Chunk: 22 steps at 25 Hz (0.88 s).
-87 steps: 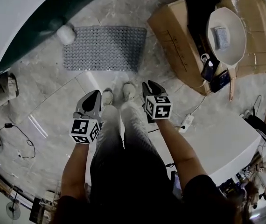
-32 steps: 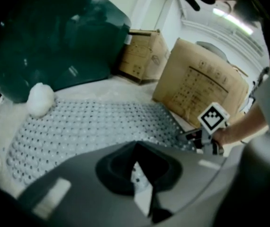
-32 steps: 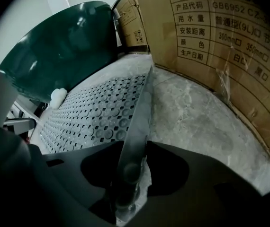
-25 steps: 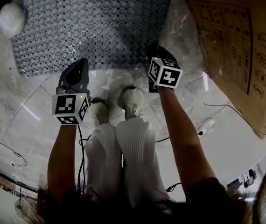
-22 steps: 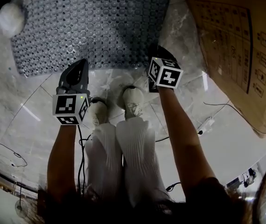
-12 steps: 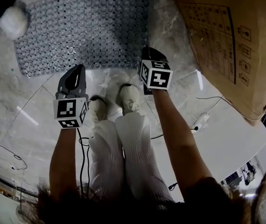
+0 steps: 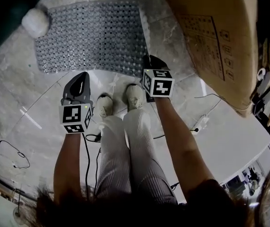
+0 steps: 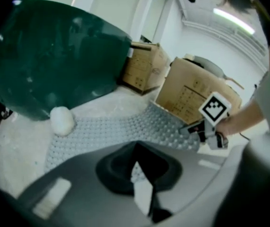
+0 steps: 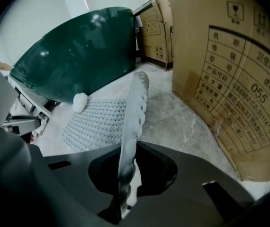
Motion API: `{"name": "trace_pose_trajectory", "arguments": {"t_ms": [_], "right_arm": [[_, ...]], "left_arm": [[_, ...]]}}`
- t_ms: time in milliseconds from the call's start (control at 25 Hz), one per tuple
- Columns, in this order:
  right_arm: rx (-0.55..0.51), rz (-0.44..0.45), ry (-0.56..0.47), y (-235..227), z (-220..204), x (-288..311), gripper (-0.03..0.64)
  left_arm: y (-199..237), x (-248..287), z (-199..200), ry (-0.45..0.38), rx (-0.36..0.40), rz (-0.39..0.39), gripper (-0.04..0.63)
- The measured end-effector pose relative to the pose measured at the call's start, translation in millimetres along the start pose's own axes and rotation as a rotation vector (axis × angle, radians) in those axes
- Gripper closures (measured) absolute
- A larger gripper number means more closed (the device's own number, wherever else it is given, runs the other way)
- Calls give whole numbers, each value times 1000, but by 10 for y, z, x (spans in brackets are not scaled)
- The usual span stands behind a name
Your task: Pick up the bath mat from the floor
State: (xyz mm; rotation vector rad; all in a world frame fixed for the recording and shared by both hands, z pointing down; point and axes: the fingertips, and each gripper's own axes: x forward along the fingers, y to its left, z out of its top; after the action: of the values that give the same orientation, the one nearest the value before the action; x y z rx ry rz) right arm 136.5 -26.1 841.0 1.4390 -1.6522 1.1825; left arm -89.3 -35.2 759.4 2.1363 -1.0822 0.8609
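The grey studded bath mat (image 7: 92, 34) lies on the marble floor in front of the person's feet. My right gripper (image 7: 150, 59) is at its near right corner. Its jaws are closing with the mat's edge (image 9: 137, 108) pinched between them, and that edge stands up off the floor. In the left gripper view this corner (image 8: 173, 126) is raised at the right gripper (image 8: 192, 129). My left gripper (image 7: 83, 75) hangs just short of the mat's near edge, and a narrow gap with nothing in it shows between its jaws (image 8: 139, 174).
A white fluffy ball (image 7: 34, 22) sits at the mat's far left corner, beside a dark green tub (image 9: 78, 56). A big cardboard box (image 7: 215, 37) stands close on the right. Two shoes (image 7: 105, 105) are just behind the grippers. A cable (image 7: 12, 148) and a power strip (image 7: 199, 123) lie on the floor.
The head view has drawn back, so the mat looks smaller and further off. The right gripper stays at the mat's near right corner. The left gripper still hangs short of the near edge.
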Motion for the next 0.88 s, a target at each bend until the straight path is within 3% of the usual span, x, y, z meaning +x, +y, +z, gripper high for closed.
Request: {"name": "trace_pose_trajectory", "arguments": {"t_ms": [640, 880], "right_arm": [[-45, 130, -79, 1207, 1037, -1237, 603], [-61, 173, -110, 1594, 1343, -1729, 603]], "left_arm": [[218, -1234, 1050, -89, -61, 102, 588], [241, -1759, 1376, -138, -130, 138, 588]]}}
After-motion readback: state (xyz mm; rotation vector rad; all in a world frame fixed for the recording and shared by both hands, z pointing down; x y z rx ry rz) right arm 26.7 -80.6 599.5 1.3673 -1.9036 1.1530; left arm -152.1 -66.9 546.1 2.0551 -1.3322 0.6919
